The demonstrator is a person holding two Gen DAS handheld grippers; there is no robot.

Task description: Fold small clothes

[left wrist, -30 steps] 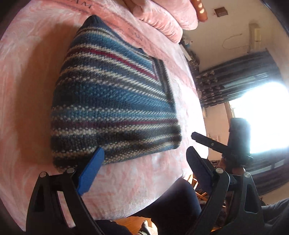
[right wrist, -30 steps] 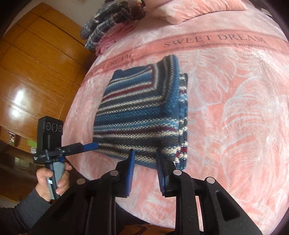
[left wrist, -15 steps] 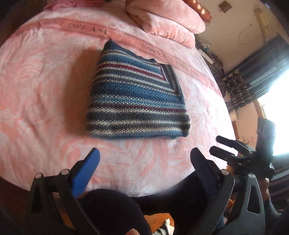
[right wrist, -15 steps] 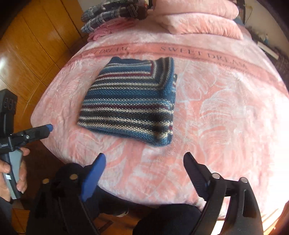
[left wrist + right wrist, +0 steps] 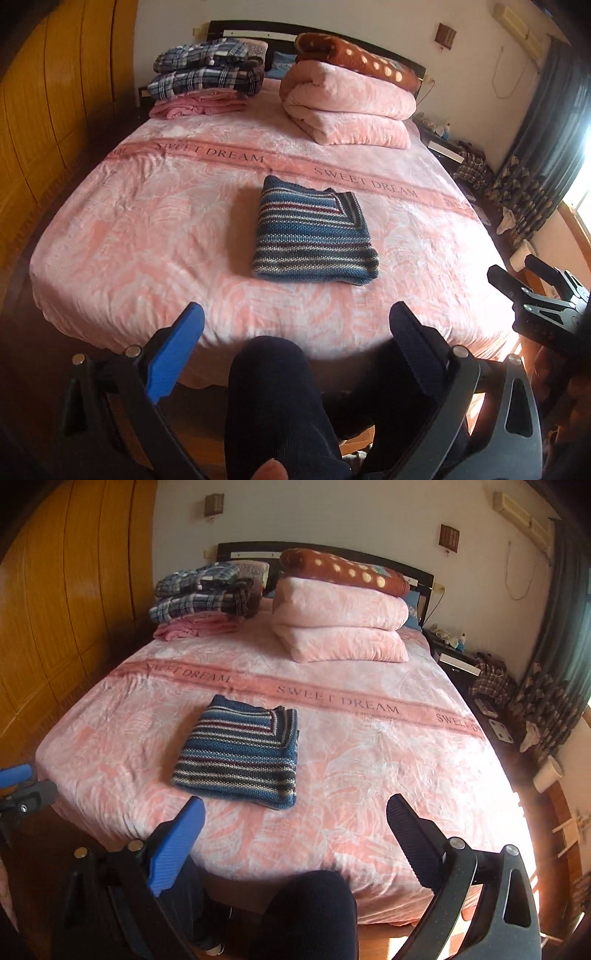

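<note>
A blue, white and maroon striped knitted sweater (image 5: 314, 236) (image 5: 240, 753) lies folded into a neat rectangle on the pink bed cover (image 5: 147, 229) (image 5: 388, 760). My left gripper (image 5: 295, 321) hangs open, back from the foot of the bed, with nothing between its fingers. My right gripper (image 5: 295, 808) is also open and empty, well short of the sweater. In the left wrist view the right gripper (image 5: 532, 284) shows at the right edge. The left gripper's tips (image 5: 18, 786) show at the left edge of the right wrist view.
Folded plaid and pink clothes (image 5: 207, 81) (image 5: 207, 594) are stacked at the head of the bed, beside a folded pink quilt (image 5: 351, 107) (image 5: 340, 627) with a brown spotted blanket on top. The person's dark-trousered knees (image 5: 273, 391) (image 5: 306, 908) are below. A wooden wardrobe (image 5: 55, 609) stands left.
Both grippers drew back and up from the sweater to the foot of the bed. The right gripper, nearly shut one second ago, has opened wide. The sweater stays folded in place.
</note>
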